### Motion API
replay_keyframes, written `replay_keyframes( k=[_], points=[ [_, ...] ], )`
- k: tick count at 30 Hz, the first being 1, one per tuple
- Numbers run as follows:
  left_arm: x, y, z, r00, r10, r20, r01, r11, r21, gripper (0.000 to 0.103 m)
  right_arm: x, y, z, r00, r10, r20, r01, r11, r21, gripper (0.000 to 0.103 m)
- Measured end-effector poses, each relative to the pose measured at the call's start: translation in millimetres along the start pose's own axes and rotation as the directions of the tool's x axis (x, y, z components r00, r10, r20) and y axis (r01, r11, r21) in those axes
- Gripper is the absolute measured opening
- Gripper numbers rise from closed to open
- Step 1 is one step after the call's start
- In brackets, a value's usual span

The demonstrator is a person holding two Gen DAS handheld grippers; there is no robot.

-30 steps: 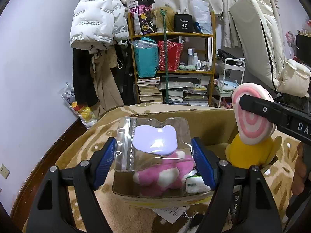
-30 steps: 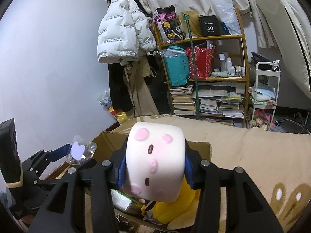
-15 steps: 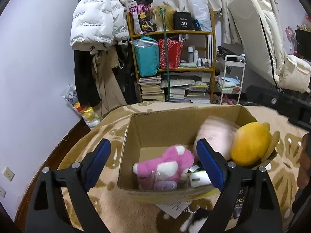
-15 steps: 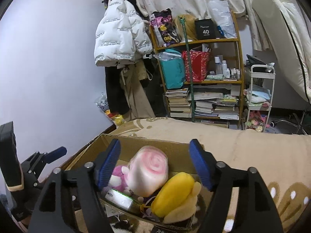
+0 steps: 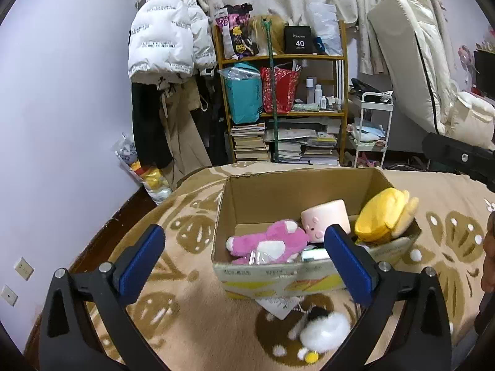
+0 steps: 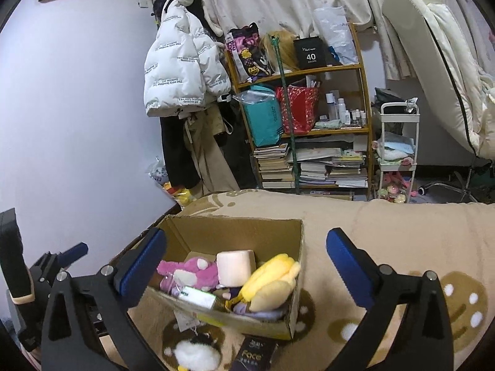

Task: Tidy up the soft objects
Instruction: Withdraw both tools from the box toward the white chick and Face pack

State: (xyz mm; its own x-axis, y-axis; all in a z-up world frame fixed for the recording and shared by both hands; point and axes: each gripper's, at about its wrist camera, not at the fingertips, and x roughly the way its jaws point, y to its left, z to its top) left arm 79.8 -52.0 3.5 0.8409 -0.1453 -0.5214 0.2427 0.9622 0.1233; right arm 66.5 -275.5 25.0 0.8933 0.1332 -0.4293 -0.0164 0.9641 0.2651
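An open cardboard box stands on a beige patterned blanket. In it lie a pink plush, a pale pink cube plush, a yellow plush and a clear zip bag. My left gripper is open and empty, held back in front of the box. My right gripper is open and empty above the box's near side. A white fluffy toy lies on the blanket in front of the box.
A paper tag and a dark "Face" packet lie by the box. A bookshelf, hanging coats and a white cart stand behind. The blanket spreads right of the box.
My left gripper opened and dropped the clear zip bag into the box. My right gripper opened and dropped the pink cube plush in. Both grippers have pulled back from the box.
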Motion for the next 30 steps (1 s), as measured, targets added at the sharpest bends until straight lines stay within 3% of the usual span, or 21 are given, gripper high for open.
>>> replay_keyframes(
  k=[16,30],
  points=[
    [-52.6,-3.5,-16.2,0.998,-0.015,-0.056,0.015,1.0,-0.011,0.102,-46.3,11.3,-23.4,0.998,-0.028,-0.048,0.028,1.0,-0.008,0.103],
    [-40.7,-2.1,-26.7,0.99,-0.042,-0.134,0.036,0.998,-0.044,0.102,-48.8,-0.4,-42.3,0.989,-0.063,-0.137,0.067,0.998,0.022,0.103]
  ],
)
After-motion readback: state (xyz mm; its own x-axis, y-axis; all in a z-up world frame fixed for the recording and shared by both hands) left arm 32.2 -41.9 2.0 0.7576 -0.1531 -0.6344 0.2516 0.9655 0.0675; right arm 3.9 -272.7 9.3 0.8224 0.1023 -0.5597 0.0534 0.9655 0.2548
